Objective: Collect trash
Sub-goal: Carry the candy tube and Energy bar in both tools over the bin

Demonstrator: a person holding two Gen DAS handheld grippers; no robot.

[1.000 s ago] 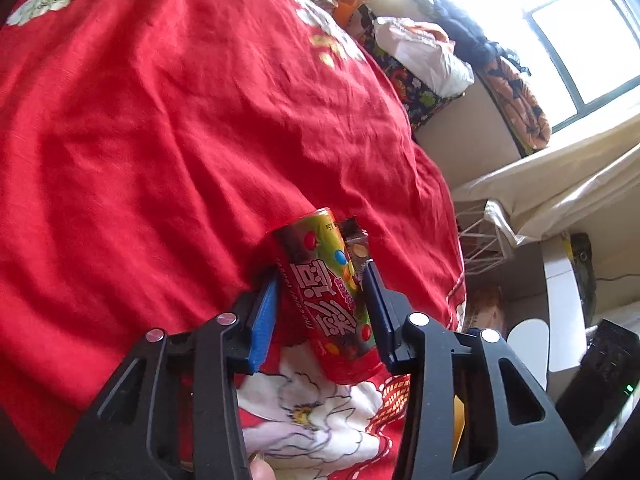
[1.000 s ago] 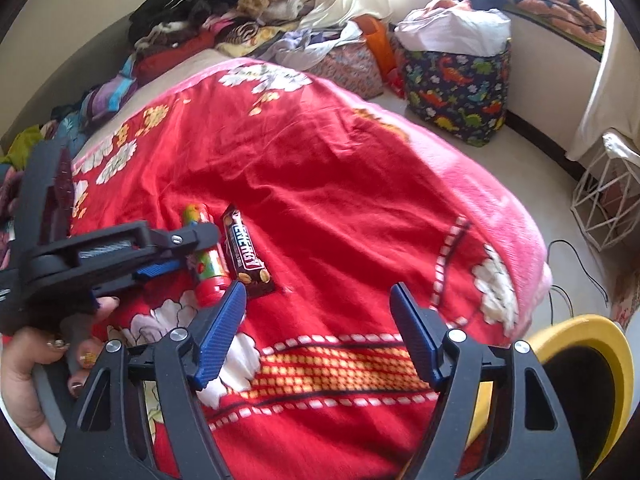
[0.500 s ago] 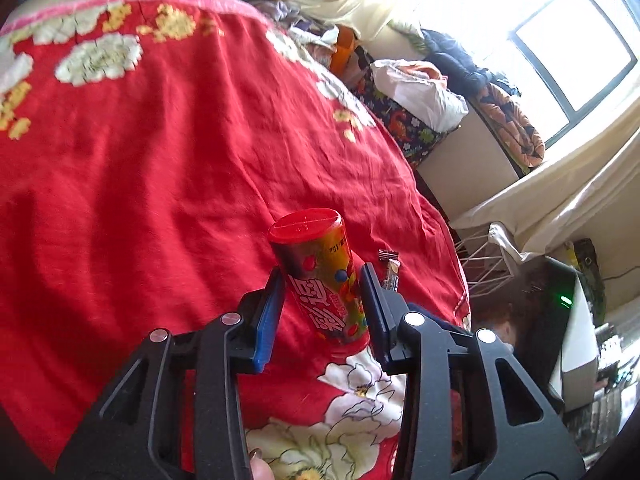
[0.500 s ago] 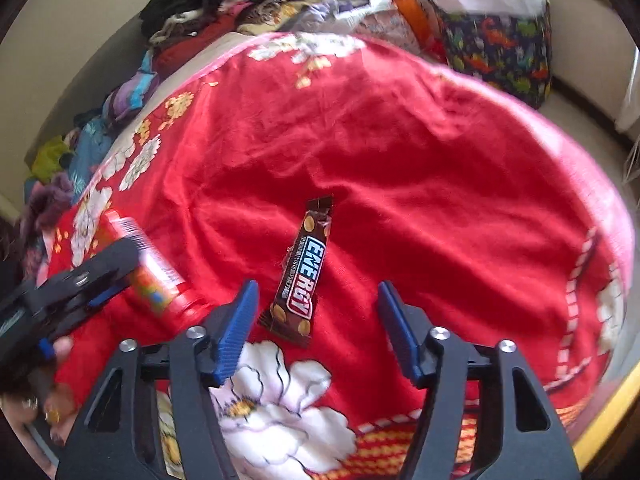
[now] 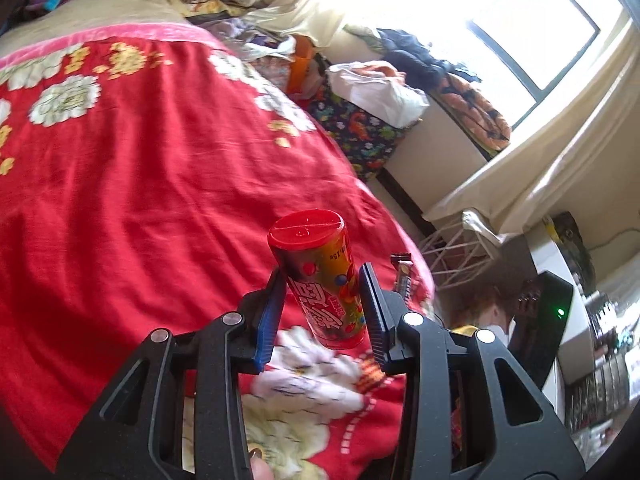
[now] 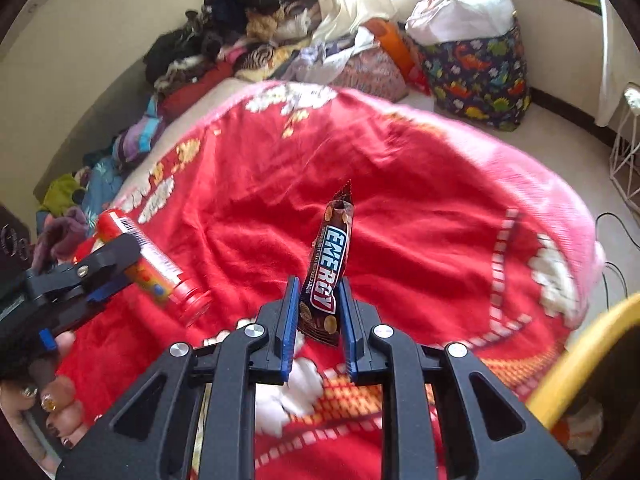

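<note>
The brown snack bar wrapper (image 6: pixel 326 268) reads "ENERGY" in white letters.

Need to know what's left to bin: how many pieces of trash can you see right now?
2. The candy tube is clamped in the left gripper; the Energy bar wrapper stands between the closing jaws of the right gripper. More may lie hidden on the red blanket.

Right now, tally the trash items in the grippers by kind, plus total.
Candy tube, red cap, in the left gripper: 1
Chocolate bar wrapper, in the right gripper, which is closing on it: 1
Total: 2
</note>
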